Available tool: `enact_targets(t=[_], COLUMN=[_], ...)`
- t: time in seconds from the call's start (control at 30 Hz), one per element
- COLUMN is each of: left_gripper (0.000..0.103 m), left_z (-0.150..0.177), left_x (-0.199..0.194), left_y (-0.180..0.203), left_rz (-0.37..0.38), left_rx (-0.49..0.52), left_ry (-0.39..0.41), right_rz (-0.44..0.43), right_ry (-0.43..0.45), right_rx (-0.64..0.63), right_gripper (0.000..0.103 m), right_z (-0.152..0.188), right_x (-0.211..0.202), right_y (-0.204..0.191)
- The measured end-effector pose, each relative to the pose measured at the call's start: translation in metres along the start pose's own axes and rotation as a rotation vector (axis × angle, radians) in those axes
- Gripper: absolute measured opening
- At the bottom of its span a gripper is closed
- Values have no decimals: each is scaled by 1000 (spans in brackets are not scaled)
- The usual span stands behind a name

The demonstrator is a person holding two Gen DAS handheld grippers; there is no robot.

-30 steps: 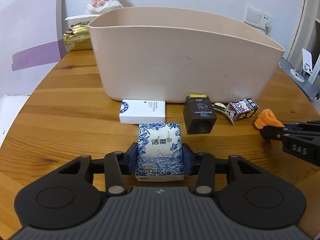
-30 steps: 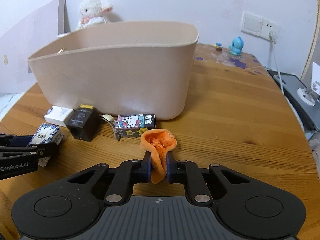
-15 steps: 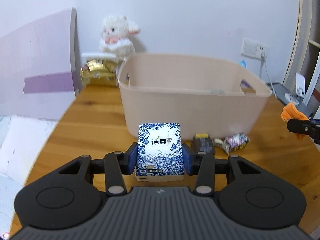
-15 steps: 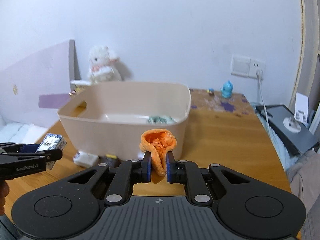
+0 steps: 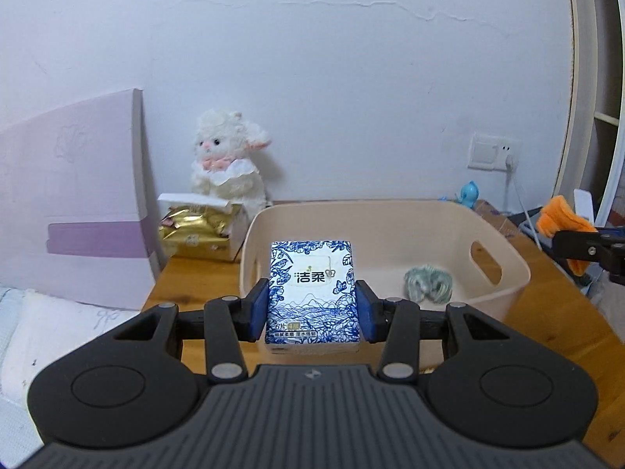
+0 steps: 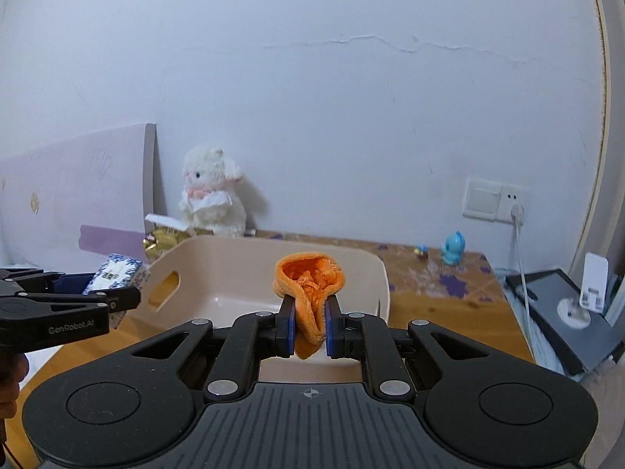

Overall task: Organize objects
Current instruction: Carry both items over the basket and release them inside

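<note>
My left gripper (image 5: 312,308) is shut on a blue-and-white tissue pack (image 5: 312,289) and holds it in the air before the near rim of the beige bin (image 5: 504,293). A grey-green cloth bundle (image 5: 427,283) lies inside the bin. My right gripper (image 6: 308,324) is shut on an orange cloth (image 6: 310,285) and holds it above the bin's near rim (image 6: 384,293). The left gripper with the pack (image 6: 117,273) shows at the left of the right wrist view. The orange cloth (image 5: 558,219) shows at the right edge of the left wrist view.
A white plush lamb (image 5: 228,164) and a gold packet in a white box (image 5: 195,230) stand behind the bin on the wooden table (image 5: 566,312). A purple-white board (image 5: 74,203) leans at left. A blue figurine (image 6: 453,248), wall socket (image 6: 494,199) and tablet (image 6: 562,305) are at right.
Both grippers have risen from the tabletop with their loads. The bin's inside now shows from above, and the small items in front of it have dropped out of sight.
</note>
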State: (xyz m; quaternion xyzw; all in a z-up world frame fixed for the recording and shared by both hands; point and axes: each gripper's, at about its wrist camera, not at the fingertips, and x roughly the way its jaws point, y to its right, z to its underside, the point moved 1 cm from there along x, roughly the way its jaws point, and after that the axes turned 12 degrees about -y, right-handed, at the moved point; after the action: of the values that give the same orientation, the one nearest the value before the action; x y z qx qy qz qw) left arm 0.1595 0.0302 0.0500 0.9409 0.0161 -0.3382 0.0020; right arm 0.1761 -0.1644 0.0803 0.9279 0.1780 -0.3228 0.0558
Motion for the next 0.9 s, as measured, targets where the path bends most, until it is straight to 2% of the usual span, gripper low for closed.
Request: enact_targets(t=[0.13, 0.3, 0.57, 0.73, 0.77, 0.83, 0.9], left_gripper=[48, 48, 48, 48, 48, 48, 48], left_z=[-18, -37, -39, -34, -34, -32, -30], left_x=[15, 47, 113, 144, 148, 153, 153], left_y=[5, 11, 25, 28, 28, 27, 25], left_rz=[-17, -22, -46, -45, -40, -29, -21], left_rx=[32, 47, 100, 110, 106, 101, 91], left_ry=[17, -11, -146, -234, -251, -267, -261], right_rz=[-4, 4, 18, 23, 23, 13, 2], right_ry=[-19, -57, -185, -246, -249, -238, -211], right_rx=[21, 46, 20, 8, 13, 24, 30], right_gripper=[13, 13, 14, 15, 18, 36, 43], right_z=[-12, -19, -15, -7, -7, -6, -6], right_x=[24, 58, 116, 136, 138, 138, 132], right_y=[4, 10, 10, 9, 10, 11, 12])
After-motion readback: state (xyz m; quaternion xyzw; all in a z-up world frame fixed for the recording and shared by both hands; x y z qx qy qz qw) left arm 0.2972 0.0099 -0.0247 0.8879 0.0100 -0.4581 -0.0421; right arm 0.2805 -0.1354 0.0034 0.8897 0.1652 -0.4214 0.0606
